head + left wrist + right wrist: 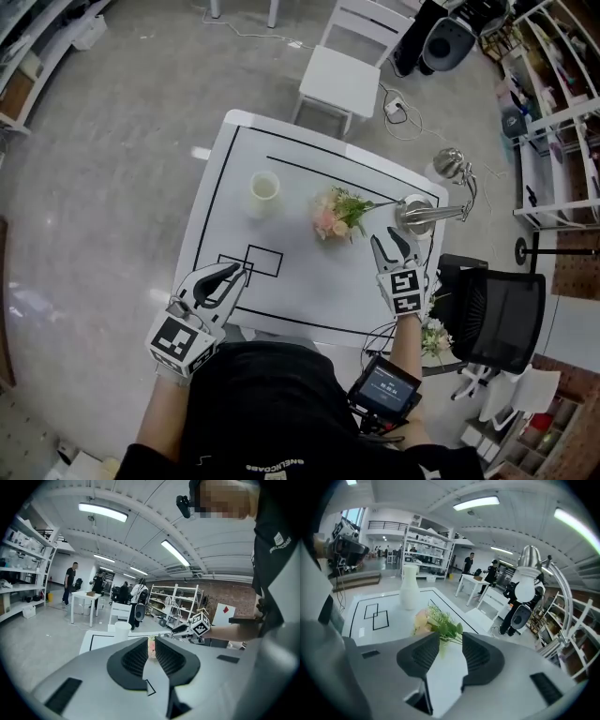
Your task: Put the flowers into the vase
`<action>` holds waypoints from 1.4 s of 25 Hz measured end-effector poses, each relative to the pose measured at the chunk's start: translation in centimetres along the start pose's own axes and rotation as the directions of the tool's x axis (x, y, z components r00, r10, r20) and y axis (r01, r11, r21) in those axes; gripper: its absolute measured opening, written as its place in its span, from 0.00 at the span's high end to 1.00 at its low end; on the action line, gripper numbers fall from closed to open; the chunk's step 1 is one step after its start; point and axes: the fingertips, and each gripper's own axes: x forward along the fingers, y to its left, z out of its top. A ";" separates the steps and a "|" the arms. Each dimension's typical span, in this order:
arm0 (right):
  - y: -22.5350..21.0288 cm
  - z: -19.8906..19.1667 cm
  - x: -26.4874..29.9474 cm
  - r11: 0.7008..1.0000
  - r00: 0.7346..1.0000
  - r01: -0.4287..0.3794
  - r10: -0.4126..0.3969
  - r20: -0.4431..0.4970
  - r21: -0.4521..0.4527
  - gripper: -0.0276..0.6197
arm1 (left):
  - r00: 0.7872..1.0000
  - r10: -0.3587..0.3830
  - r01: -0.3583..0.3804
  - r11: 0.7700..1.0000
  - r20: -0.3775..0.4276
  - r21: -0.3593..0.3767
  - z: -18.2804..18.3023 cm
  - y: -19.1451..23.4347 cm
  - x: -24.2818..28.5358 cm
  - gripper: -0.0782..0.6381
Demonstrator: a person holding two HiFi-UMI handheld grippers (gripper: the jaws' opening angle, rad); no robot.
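The head view looks steeply down on the table (291,291) from high above, while each gripper view looks low and close along its own jaws, all three sharing the flowers (337,214) and vase (264,192) ahead of those jaws.

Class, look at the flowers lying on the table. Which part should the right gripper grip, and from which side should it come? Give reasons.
Grip the thin green stems, not the blossoms. The flowers lie on their side, blossoms towards the vase, stems towards the lamp. The open right gripper probably does best descending from the lamp side, jaws straddling the stems.
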 end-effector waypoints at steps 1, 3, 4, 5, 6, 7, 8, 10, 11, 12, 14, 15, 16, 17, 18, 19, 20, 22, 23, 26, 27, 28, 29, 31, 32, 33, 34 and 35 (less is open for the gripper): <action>0.0 -0.4 0.6 0.999 1.000 -0.009 0.009 -0.022 -0.034 0.74 | 1.000 0.014 -0.014 1.000 0.002 -0.005 -0.1 -0.1 0.0 0.85; -0.2 -1.2 1.7 0.994 0.997 -0.025 0.016 -0.075 -0.111 0.73 | 0.999 0.040 -0.040 0.999 0.005 -0.013 -0.3 -0.3 0.0 0.85; -0.3 -1.5 2.2 0.988 0.995 -0.034 0.019 -0.099 -0.151 0.73 | 0.999 0.052 -0.052 0.998 0.006 -0.017 -0.4 -0.5 0.1 0.85; -0.3 -1.8 2.7 0.980 0.993 -0.046 0.023 -0.116 -0.192 0.72 | 0.998 0.064 -0.064 0.998 0.005 -0.020 -0.6 -0.6 0.1 0.85; -0.3 -2.1 3.3 0.971 0.991 -0.058 0.029 -0.129 -0.231 0.72 | 0.997 0.074 -0.074 0.997 0.004 -0.024 -0.7 -0.7 0.2 0.85; -0.3 -2.4 3.8 0.961 0.990 -0.072 0.035 -0.140 -0.267 0.72 | 0.997 0.082 -0.081 0.996 0.002 -0.027 -0.8 -0.9 0.2 0.85; -0.2 -2.6 4.3 0.951 0.988 -0.087 0.044 -0.148 -0.297 0.72 | 0.996 0.088 -0.088 0.996 0.000 -0.029 -0.9 -1.1 0.3 0.85; 0.0 -2.9 5.4 0.932 0.985 -0.116 0.063 -0.162 -0.343 0.72 | 0.995 0.099 -0.099 0.995 -0.004 -0.031 -1.1 -1.5 0.3 0.85; 0.0 -3.1 5.9 0.924 0.983 -0.127 0.069 -0.169 -0.362 0.72 | 0.994 0.105 -0.105 0.994 -0.007 -0.032 -1.3 -1.6 0.3 0.85; 0.1 -3.2 6.5 0.915 0.982 -0.135 0.073 -0.175 -0.379 0.72 | 0.994 0.112 -0.112 0.993 -0.011 -0.033 -1.4 -1.7 0.3 0.85; 0.0 -3.7 7.5 0.900 0.979 -0.145 0.072 -0.189 -0.411 0.72 | 0.992 0.127 -0.128 0.991 -0.020 -0.034 -1.7 -1.7 0.2 0.85; 0.0 -3.9 8.0 0.892 0.978 -0.150 0.070 -0.198 -0.426 0.72 | 0.991 0.134 -0.134 0.990 -0.025 -0.036 -1.7 -1.8 0.2 0.85; 0.0 -4.3 8.5 0.882 0.976 -0.157 0.068 -0.208 -0.444 0.71 | 0.990 0.139 -0.140 0.989 -0.027 -0.040 -1.9 -1.8 0.2 0.85; 0.1 -4.6 9.0 0.870 0.973 -0.164 0.066 -0.220 -0.465 0.71 | 0.989 0.145 -0.146 0.988 -0.027 -0.044 -2.0 -1.8 0.1 0.85; 0.2 -5.0 9.4 0.856 0.971 -0.170 0.062 -0.231 -0.488 0.70 | 0.988 0.151 -0.152 0.987 -0.027 -0.047 -2.2 -1.7 0.0 0.85; 0.2 -5.3 9.9 0.841 0.969 -0.175 0.056 -0.240 -0.511 0.70 | 0.987 0.158 -0.159 0.986 -0.030 -0.049 -2.4 -1.5 -0.1 0.85; 0.2 -5.6 10.3 0.827 0.968 -0.178 0.050 -0.247 -0.534 0.69 | 0.986 0.164 -0.166 0.985 -0.037 -0.049 -2.6 -1.4 -0.1 0.85; 0.1 -5.8 10.9 0.797 0.968 -0.173 0.029 -0.250 -0.578 0.68 | 0.984 0.169 -0.172 0.984 -0.047 -0.051 -2.8 -1.3 -0.2 0.85; 0.0 -5.8 11.1 0.784 0.968 -0.169 0.019 -0.249 -0.597 0.67 | 0.985 0.169 -0.171 0.984 -0.046 -0.054 -2.9 -1.3 -0.3 0.85; -0.1 -5.9 11.8 0.756 0.966 -0.182 0.017 -0.259 -0.629 0.67 | 0.984 0.171 -0.174 0.983 -0.048 -0.058 -3.1 -1.4 -0.4 0.85; -0.1 -5.9 12.0 0.749 0.964 -0.190 0.020 -0.265 -0.635 0.67 | 0.984 0.172 -0.175 0.983 -0.051 -0.058 -3.2 -1.3 -0.3 0.85; -0.1 -6.0 12.2 0.743 0.963 -0.196 0.021 -0.270 -0.640 0.67 | 0.984 0.172 -0.175 0.983 -0.055 -0.058 -3.2 -1.3 -0.3 0.85; -0.1 -6.0 12.5 0.737 0.961 -0.200 0.021 -0.274 -0.646 0.67 | 0.983 0.172 -0.175 0.983 -0.059 -0.058 -3.2 -1.3 -0.2 0.85; -0.1 -6.2 12.9 0.726 0.959 -0.209 0.021 -0.283 -0.655 0.67 | 0.984 0.167 -0.170 0.984 -0.059 -0.060 -3.3 -1.4 -0.1 0.85; -0.1 -6.3 13.2 0.721 0.958 -0.212 0.020 -0.286 -0.660 0.67 | 0.985 0.162 -0.166 0.984 -0.056 -0.061 -3.3 -1.5 -0.1 0.85; -0.2 -6.4 13.4 0.716 0.958 -0.212 0.017 -0.288 -0.666 0.67 | 0.986 0.160 -0.163 0.985 -0.055 -0.061 -3.3 -1.5 -0.1 0.85; -0.3 -6.5 13.7 0.709 0.957 -0.211 0.011 -0.289 -0.673 0.67 | 0.986 0.158 -0.162 0.985 -0.056 -0.061 -3.4 -1.6 0.0 0.85; -0.4 -6.5 13.9 0.702 0.957 -0.209 0.003 -0.291 -0.681 0.67 | 0.986 0.158 -0.161 0.985 -0.057 -0.061 -3.4 -1.6 0.0 0.85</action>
